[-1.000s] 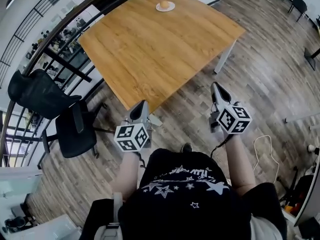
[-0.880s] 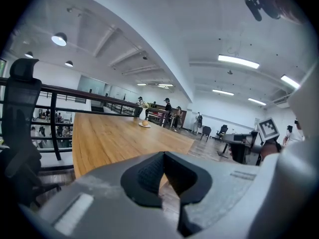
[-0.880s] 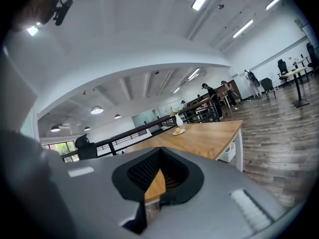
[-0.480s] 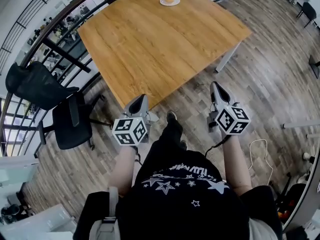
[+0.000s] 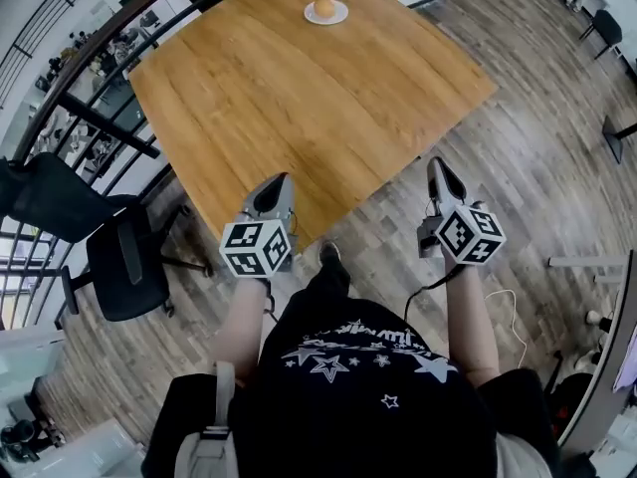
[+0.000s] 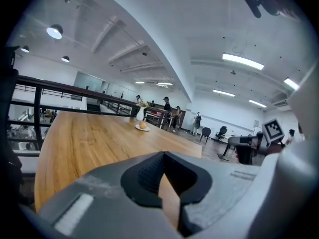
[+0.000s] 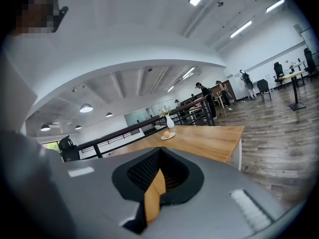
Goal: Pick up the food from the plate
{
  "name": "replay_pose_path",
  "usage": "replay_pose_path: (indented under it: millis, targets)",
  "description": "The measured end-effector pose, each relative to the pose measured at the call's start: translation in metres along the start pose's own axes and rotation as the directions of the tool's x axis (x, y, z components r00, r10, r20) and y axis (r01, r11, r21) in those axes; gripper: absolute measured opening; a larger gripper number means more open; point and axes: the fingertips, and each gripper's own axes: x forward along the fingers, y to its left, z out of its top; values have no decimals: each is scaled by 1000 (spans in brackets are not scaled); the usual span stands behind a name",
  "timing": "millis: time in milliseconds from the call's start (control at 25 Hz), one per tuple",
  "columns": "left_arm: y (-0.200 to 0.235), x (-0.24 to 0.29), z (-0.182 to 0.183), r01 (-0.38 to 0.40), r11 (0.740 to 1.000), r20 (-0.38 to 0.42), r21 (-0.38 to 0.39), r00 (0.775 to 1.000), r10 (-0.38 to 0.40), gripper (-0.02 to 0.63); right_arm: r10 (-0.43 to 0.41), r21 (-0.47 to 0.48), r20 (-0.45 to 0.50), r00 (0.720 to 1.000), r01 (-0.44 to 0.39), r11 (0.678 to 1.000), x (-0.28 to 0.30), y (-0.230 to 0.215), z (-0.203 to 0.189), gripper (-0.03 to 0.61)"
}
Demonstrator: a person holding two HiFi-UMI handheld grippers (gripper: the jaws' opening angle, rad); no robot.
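A round orange piece of food (image 5: pixel 324 8) lies on a small white plate (image 5: pixel 338 15) at the far end of the wooden table (image 5: pixel 299 98). The left gripper view shows the food (image 6: pixel 143 125) far off, and the right gripper view shows the food (image 7: pixel 166 133) on its plate (image 7: pixel 168 137). My left gripper (image 5: pixel 278 181) is shut and empty, its tip over the table's near corner. My right gripper (image 5: pixel 435 165) is shut and empty, above the floor just right of that corner. In their own views, the left gripper (image 6: pixel 163 156) and right gripper (image 7: pixel 159 152) both point toward the plate.
A white vase (image 7: pixel 170 121) stands just behind the plate. A black railing (image 5: pixel 95 118) runs along the table's left side, with a black office chair (image 5: pixel 119 267) by it. Several people and tables stand far off in the room. Wood floor lies to the right.
The person has stepped toward the table. The near corner now lies under the left gripper, and both grippers sit closer to the plate. Both stay shut.
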Motion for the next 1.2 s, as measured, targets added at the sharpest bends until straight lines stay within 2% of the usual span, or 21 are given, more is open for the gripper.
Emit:
replay_pose_path:
  millis: [200,400,600,760,1000,1200]
  targets:
    - [45,41,28,-24,999,11,-26,1000,25,2,22,-26,-7,1000,-23,999,79,5,28,0]
    - [103,58,43,-50,997,34,-65,998,52,2,61,-74,-24,998,-63,995,148,35,41,0]
    - [136,69,51,-100,990,52,-100,993,105,2,90,-126,-57,994,-97,987,194,51,51,0]
    - [144,78,56,-129,983,65,-133,988,139,2,111,-139,-67,992,-119,983,220,49,61,0]
    - [143,100,80,-186,977,84,-103,977,195,2,126,-132,-104,987,-140,981,273,32,69,0]
    - [134,114,101,-262,958,124,-114,953,276,2,222,-128,-154,963,-242,962,325,29,76,15]
